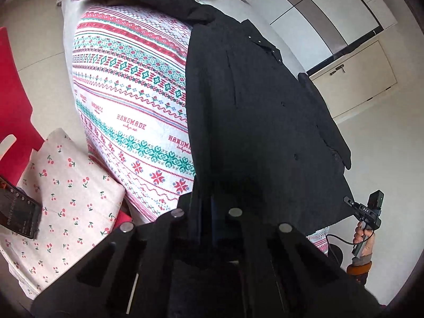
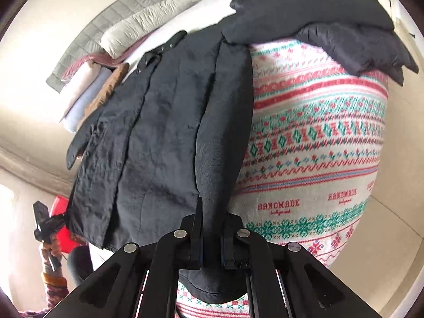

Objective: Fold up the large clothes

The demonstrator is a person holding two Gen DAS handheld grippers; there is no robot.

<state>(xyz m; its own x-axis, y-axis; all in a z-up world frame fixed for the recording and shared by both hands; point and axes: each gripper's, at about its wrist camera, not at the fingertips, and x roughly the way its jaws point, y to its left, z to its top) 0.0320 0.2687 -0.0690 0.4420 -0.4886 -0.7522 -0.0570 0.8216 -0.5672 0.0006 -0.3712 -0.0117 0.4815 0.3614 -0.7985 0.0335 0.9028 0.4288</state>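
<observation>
Black button-front coat lies spread along one side of a tabletop covered by a red-and-green patterned cloth printed with the word HANDMADE. The left tongs are closed on the coat's near hem, dark fabric pinched between the pads. The right tongs are likewise clamped on a fold of the same hem, the cloth bunching up between their fingers and sagging below them. At the far end of the tabletop a black puffy jacket rests beside the coat's collar end. Folded pale garments are stacked beyond the coat. A cherry-print cushion sits near the tabletop's corner with a dark phone-like object on it.
</observation>
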